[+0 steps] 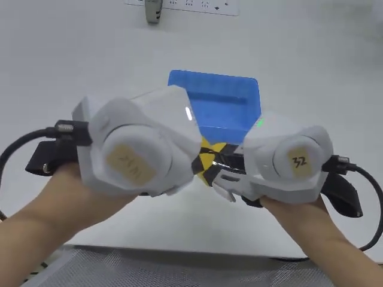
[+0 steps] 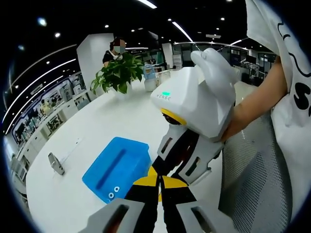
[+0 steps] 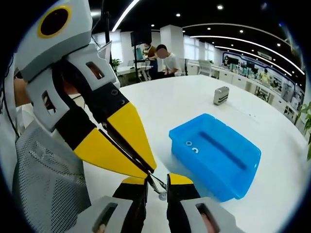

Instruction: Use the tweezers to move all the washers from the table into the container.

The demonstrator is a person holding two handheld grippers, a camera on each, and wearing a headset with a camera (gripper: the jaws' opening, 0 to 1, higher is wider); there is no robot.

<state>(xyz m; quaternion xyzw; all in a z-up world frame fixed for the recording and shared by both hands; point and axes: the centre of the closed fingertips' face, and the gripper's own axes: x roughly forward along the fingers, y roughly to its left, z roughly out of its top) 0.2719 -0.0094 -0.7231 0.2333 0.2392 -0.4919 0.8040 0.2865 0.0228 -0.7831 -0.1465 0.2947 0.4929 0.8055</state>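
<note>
Two washers (image 3: 191, 146) lie in the blue container (image 3: 209, 182) on the bench (image 3: 194, 102), while left tool (image 3: 148, 170) clamps the tweezers (image 3: 156, 186) steady and right tool (image 3: 157, 191) pinches narrowly on their tips, likely to squeeze them onto another small ring (image 3: 162, 196).

left gripper view: camera rides my left gripper (image 2: 160, 184) and looks out along its own jaws, rolled. right gripper (image 2: 161, 169) is nose to nose with it, very near. right gripper view: same set, facing back the other way, just as close. head view: from my head, forward and down, tight on the backs of both housings. all three share the blue container (image 2: 116, 167) on the white table (image 2: 73, 194). it sits left in one gripper view, right in the other.
</note>
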